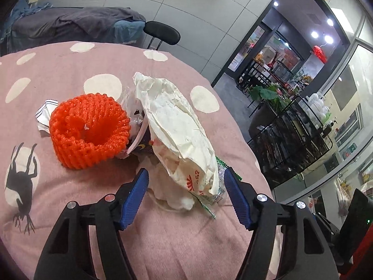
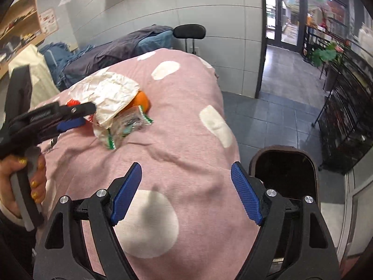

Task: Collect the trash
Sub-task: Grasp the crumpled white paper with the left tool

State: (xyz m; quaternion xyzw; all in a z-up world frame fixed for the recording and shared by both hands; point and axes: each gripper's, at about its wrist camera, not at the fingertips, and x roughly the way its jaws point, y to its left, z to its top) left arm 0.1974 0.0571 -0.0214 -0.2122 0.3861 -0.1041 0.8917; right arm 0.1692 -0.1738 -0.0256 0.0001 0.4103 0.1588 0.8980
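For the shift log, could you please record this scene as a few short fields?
surface: pink spotted cloth over the table
trash: white paper bag, orange foam net, clear wrapper, crumpled paper
left gripper: open, its jaws on either side of the paper bag's near end
right gripper: open, empty, above bare cloth
bin: dark, open, beside the table

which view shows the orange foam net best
The left wrist view: the orange foam net sits whole and close on the pink cloth, its open ring facing the camera. In the right wrist view only a small orange sliver peeks from behind the white paper bag.
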